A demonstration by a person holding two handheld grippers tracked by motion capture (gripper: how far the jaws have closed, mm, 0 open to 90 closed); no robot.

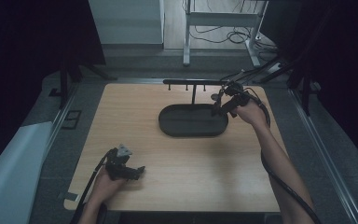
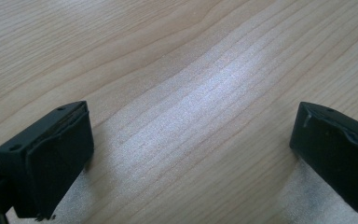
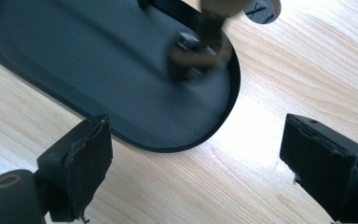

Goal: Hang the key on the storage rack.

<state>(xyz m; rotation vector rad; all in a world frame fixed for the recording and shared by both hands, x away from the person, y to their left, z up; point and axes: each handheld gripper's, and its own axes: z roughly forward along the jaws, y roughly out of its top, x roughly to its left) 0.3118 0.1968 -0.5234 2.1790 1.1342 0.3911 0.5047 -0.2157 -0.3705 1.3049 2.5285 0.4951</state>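
free: bare tabletop [image 1: 186,168] lying open across front and left | blocking: oval tray [image 1: 193,120] with T-stand [image 1: 194,84] standing at the back, beside right claw [image 1: 221,106]

Pale wood-grain table [image 1: 177,163], smooth with a soft sheen where light falls. On it, a matt black oval tray [image 3: 74,56], smooth, plastic or coated metal by its look, with a matt black rack [image 1: 193,83] rising from its far edge. Beside the tray, the gripper [image 3: 193,154] pads [image 3: 81,163] look like dull black rubber, frayed at the edges.
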